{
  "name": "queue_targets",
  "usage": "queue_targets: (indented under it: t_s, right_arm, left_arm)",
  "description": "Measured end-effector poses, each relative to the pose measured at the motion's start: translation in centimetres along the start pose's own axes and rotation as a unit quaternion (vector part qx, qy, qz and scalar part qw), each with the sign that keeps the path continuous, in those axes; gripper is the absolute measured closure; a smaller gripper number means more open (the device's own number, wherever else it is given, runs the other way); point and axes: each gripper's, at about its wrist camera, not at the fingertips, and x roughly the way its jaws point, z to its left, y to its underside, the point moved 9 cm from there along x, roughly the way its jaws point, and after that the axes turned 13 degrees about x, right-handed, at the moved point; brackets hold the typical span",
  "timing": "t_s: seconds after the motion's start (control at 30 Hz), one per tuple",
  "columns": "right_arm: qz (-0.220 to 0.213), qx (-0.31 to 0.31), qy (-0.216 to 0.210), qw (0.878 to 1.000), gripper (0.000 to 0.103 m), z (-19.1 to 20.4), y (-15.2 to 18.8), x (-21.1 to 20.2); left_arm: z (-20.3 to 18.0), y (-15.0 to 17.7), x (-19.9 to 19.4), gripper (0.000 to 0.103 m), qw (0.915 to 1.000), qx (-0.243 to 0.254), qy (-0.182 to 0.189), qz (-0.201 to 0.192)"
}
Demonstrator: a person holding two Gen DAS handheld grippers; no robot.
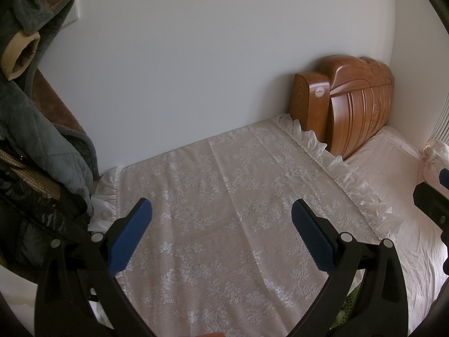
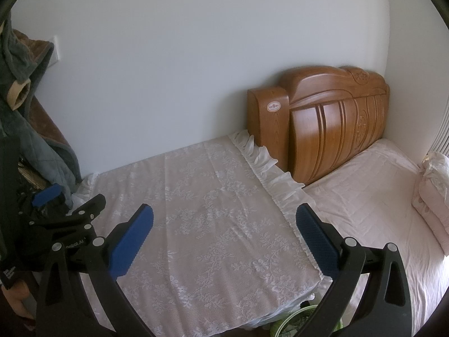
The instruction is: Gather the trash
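My left gripper (image 1: pixel 221 210) is open and empty above a white lace cloth (image 1: pixel 224 210) that covers a low surface beside the bed. My right gripper (image 2: pixel 224 216) is open and empty over the same lace cloth (image 2: pixel 210 219). The left gripper also shows at the left edge of the right wrist view (image 2: pixel 53 193). No loose trash lies on the cloth in either view. A green patterned thing (image 2: pixel 283 324) peeks out below the cloth's front edge, between my right fingers; I cannot tell what it is.
A wooden headboard (image 1: pixel 356 106) stands at the bed's head against the white wall. The bed (image 2: pixel 373 196) has a pale pink sheet and a pillow (image 2: pixel 435 185) at right. Dark coats and a grey quilted garment (image 1: pixel 42 129) hang at left.
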Motion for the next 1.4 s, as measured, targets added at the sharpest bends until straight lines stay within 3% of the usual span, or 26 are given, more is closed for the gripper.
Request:
queue_targets:
  t_s: [1.4]
  right_arm:
    - [0.014,-0.007,0.000,1.000,0.002,-0.1,0.5,0.7]
  left_arm:
    - [0.7,0.0,2.2,0.008,0.9997,-0.012,0.018,0.012]
